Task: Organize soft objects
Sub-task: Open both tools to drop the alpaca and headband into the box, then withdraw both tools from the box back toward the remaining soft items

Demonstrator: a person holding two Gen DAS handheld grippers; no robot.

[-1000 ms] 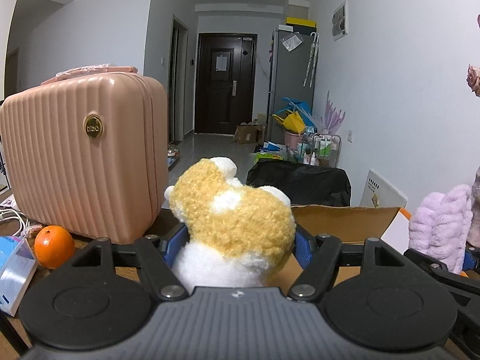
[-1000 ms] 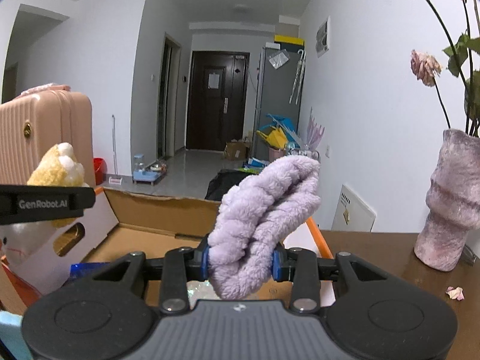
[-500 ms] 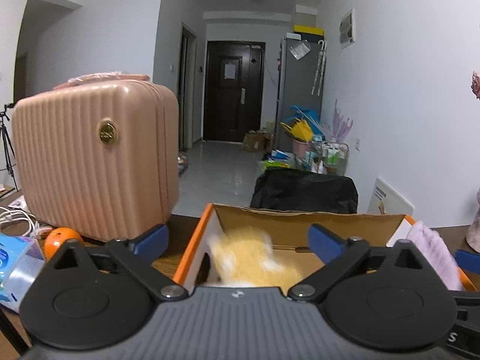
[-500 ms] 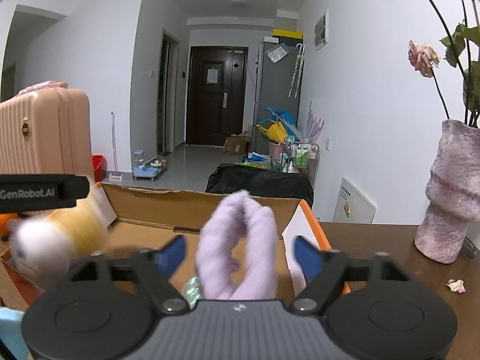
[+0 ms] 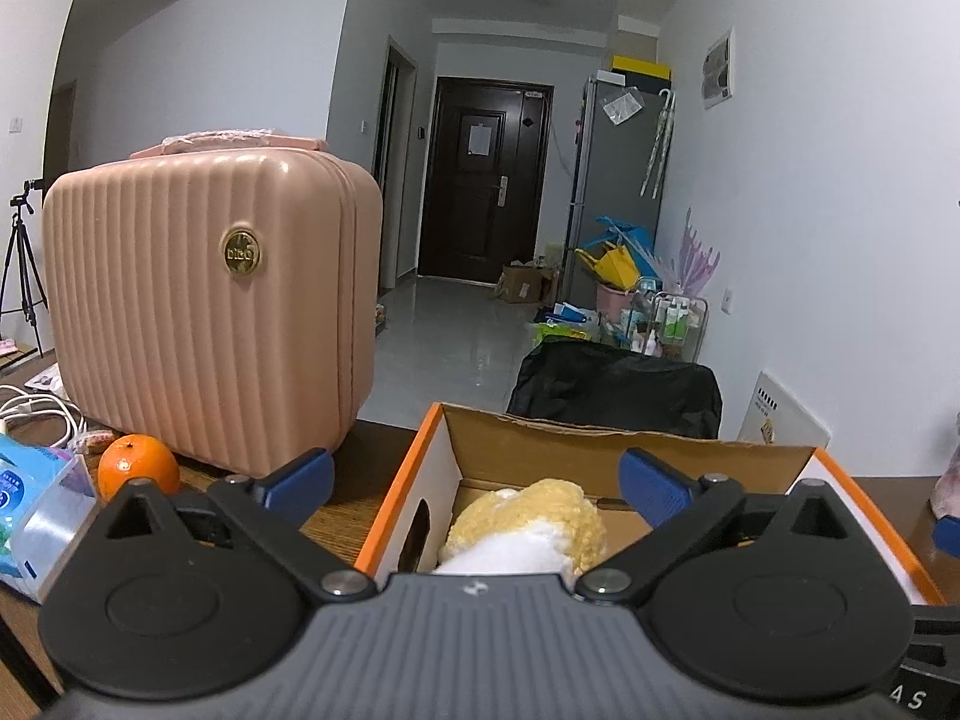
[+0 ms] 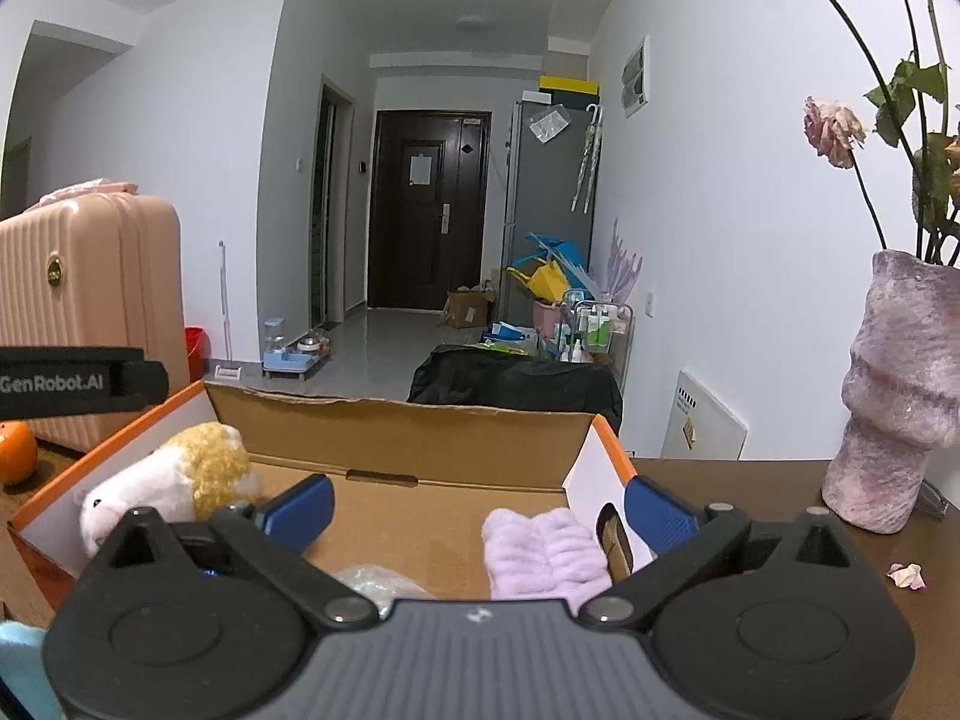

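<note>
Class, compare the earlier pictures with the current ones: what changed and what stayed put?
Both grippers let go. The left gripper opened and the yellow plush dropped into the cardboard box; the right gripper has just been opening, and the purple cloth fell in too. The suitcase, orange and vase stayed.

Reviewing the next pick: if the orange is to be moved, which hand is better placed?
Left, probably. The orange sits just beside the open left gripper; from the open right gripper it lies beyond the box.
</note>
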